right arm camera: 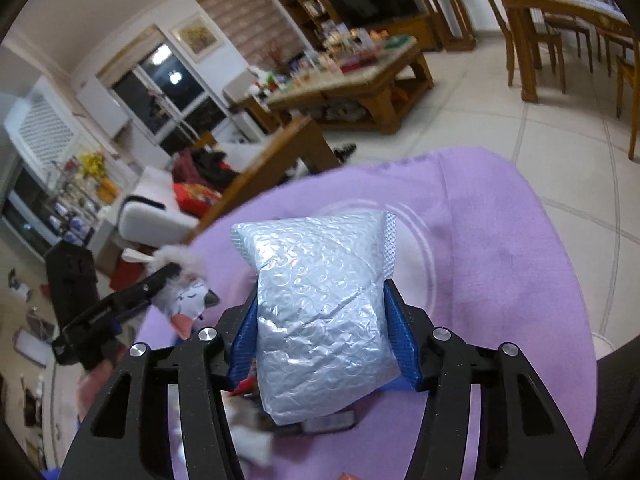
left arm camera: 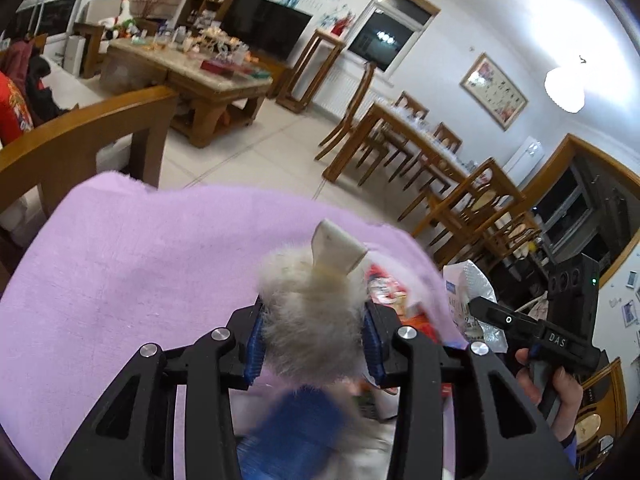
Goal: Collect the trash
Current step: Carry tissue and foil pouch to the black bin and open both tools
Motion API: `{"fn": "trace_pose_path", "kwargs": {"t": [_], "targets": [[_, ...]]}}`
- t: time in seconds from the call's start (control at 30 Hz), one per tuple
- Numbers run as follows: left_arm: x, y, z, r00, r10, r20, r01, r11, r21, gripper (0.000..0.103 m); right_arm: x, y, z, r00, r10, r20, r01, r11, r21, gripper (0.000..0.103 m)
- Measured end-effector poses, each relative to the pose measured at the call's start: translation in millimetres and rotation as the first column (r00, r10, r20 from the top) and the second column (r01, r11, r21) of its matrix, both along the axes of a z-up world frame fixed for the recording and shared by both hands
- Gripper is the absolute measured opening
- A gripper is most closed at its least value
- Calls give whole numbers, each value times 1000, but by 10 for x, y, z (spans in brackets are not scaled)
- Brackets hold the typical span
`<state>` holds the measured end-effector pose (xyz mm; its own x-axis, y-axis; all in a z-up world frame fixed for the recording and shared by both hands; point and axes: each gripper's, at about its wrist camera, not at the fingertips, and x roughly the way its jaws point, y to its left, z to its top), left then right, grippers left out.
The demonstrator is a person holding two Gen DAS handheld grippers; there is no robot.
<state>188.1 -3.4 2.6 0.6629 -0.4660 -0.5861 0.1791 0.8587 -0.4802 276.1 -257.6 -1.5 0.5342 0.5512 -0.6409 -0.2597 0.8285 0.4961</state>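
Note:
A fluffy grey-white plush toy (left arm camera: 308, 312) with a pale tag sticks up between the blue pads of my left gripper (left arm camera: 314, 314), which is shut on it. In the right wrist view the same toy (right arm camera: 188, 296) shows a sleeping face at the left, held by the left gripper (right arm camera: 160, 280). My right gripper (right arm camera: 320, 296) is shut on a silver bubble-wrap pouch (right arm camera: 320, 312), with both pads pressing its sides. Both grippers are above a purple cloth (left arm camera: 140, 260). A red snack wrapper (left arm camera: 382, 284) lies just behind the toy. The right gripper (left arm camera: 496, 316) and its pouch (left arm camera: 468, 292) appear at the right.
A wooden sofa armrest (left arm camera: 92, 120) stands just beyond the cloth on the left. A cluttered wooden coffee table (left arm camera: 192, 68) and a dining table (left arm camera: 404, 128) with chairs stand farther off on a pale tiled floor (right arm camera: 500, 128). More small litter (right arm camera: 248, 432) lies blurred beneath the right gripper.

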Motion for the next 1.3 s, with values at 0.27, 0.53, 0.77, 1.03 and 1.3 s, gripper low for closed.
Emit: {"fn": "trace_pose_path", "kwargs": {"t": [0.27,0.53,0.77,1.03,1.3], "targets": [[-446,-270,559,990,-40,136,43,999,-20,39,-720,-177,555,986,1,168,-19,994,108,57],[-676,-978,760,970,-163,181,166,986,-1,40,-1449,-758,773,959,-110,260,76,988,137,57],[-728,-1766,664,945,-283,163,287,958,0,40,-2063,-1622,747,924,-259,281,223,963,155,57],[-700,-2714,380,898,-427,109,430,903,-2,39,-2605,-2758,428,857,-462,228,433,886,167,58],[-597,-3475,3,859,-510,33,510,860,23,40,-2868,-3466,-117,807,-574,137,554,817,159,58]]}}
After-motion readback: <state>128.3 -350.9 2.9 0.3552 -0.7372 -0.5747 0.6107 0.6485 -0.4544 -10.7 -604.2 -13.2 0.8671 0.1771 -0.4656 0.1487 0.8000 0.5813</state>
